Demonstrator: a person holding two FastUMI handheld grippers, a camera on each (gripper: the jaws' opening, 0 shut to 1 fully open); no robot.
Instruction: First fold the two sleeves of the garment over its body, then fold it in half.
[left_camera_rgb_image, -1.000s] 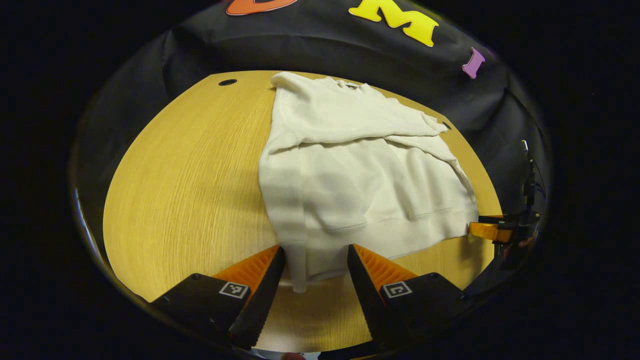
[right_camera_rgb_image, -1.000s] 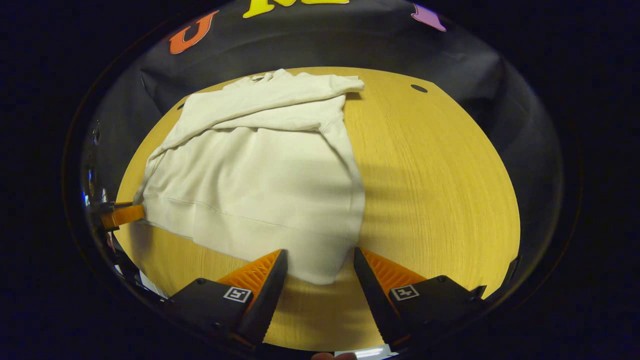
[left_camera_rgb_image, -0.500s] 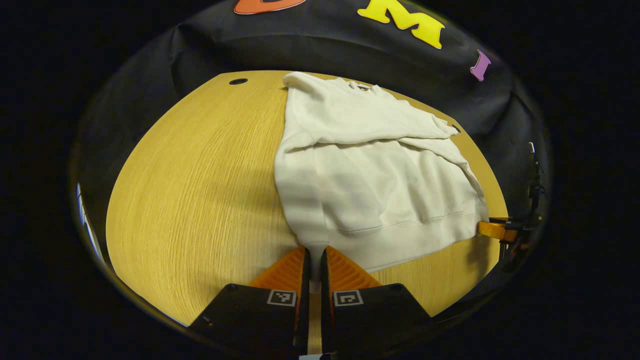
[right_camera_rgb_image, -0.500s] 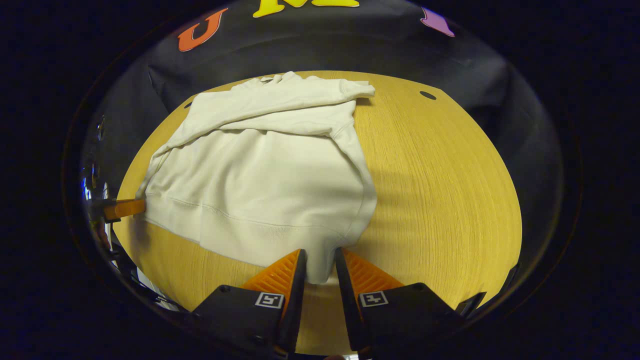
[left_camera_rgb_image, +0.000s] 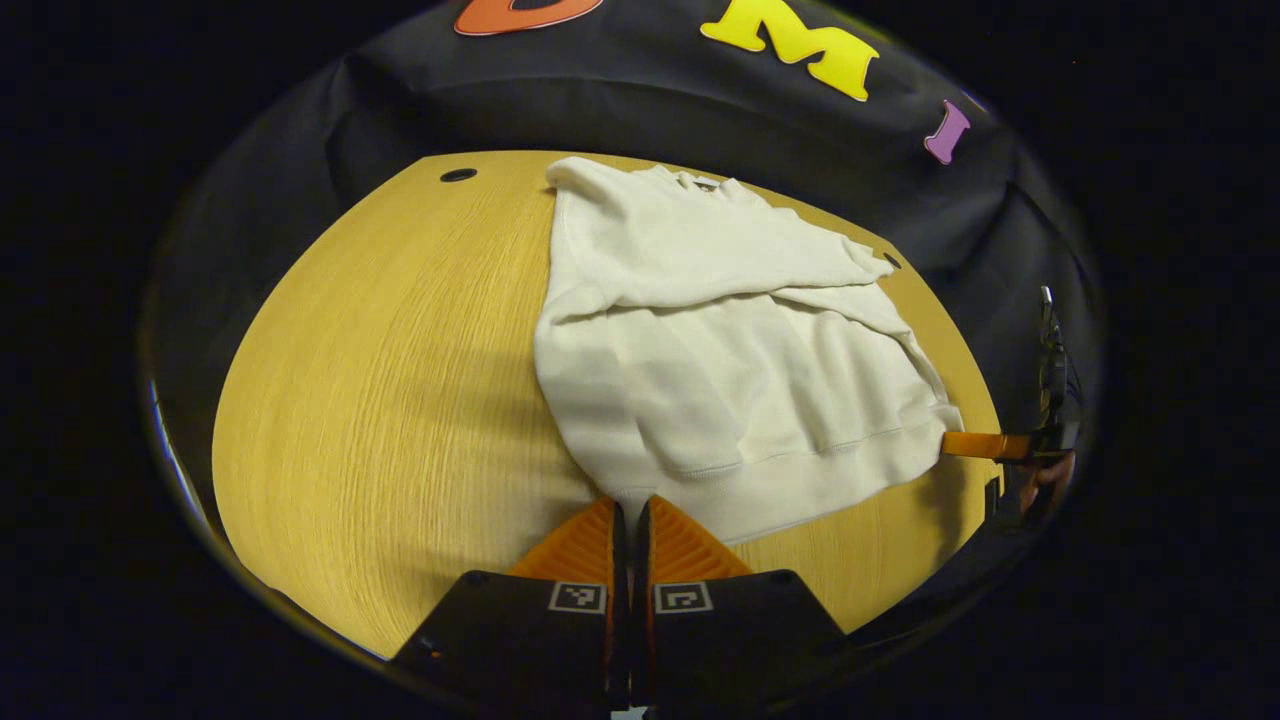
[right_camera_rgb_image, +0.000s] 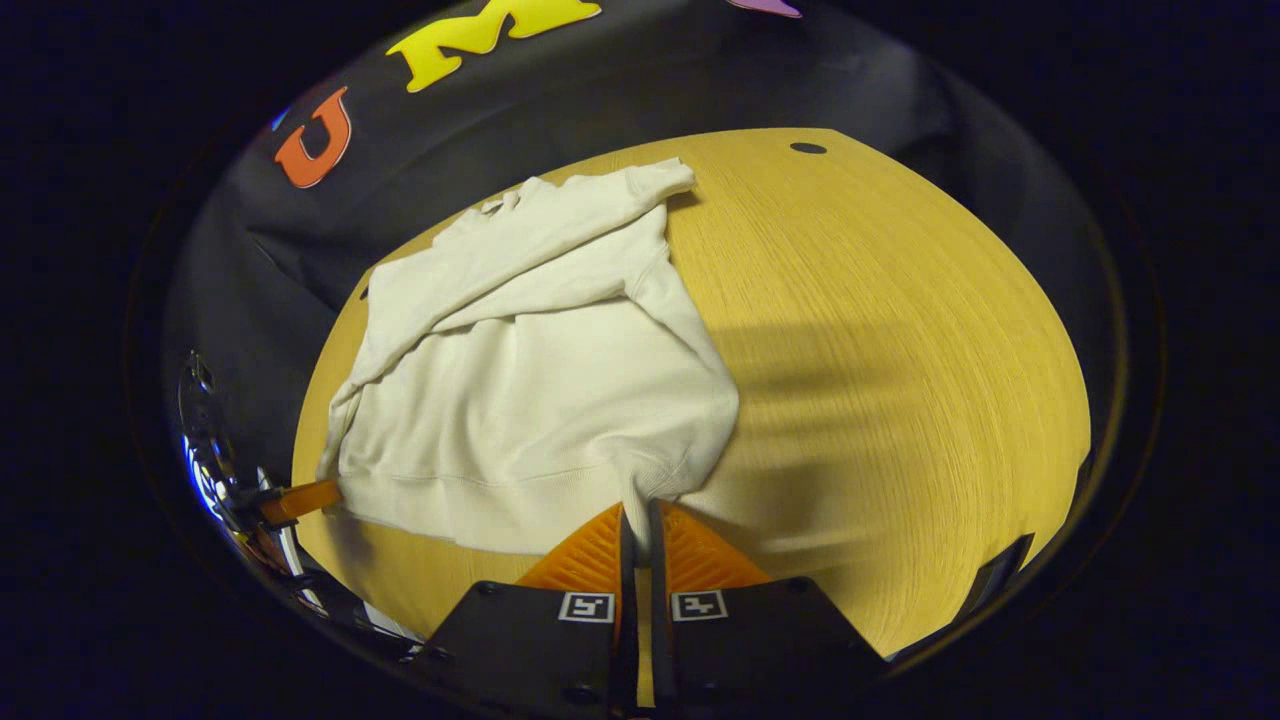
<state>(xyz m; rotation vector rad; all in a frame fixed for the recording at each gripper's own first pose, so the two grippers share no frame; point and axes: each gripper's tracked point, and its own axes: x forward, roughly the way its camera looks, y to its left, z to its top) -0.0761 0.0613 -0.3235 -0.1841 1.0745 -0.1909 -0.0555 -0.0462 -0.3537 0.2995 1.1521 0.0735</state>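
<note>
A cream sweatshirt (left_camera_rgb_image: 730, 360) lies flat on the round wooden table (left_camera_rgb_image: 380, 400), both sleeves folded across its chest. My left gripper (left_camera_rgb_image: 630, 505) is shut on the near left corner of the hem. In the right gripper view the same sweatshirt (right_camera_rgb_image: 530, 390) spreads to the left, and my right gripper (right_camera_rgb_image: 637, 510) is shut on the near right corner of its hem, which puckers where it is pinched. The right gripper (left_camera_rgb_image: 985, 445) also appears far right in the left gripper view, at the hem's other corner. The left gripper (right_camera_rgb_image: 300, 498) appears far left in the right gripper view.
Bare wood (right_camera_rgb_image: 900, 380) stretches to the right of the garment in the right gripper view and to its left in the left gripper view. Small dark holes (left_camera_rgb_image: 458, 175) sit in the tabletop near the far edge. Black cloth wall (left_camera_rgb_image: 640, 110) rings the table.
Both grippers went from open astride the hem corners to shut on them. The right gripper view has since tilted, and the hem corner there has bunched up slightly.
</note>
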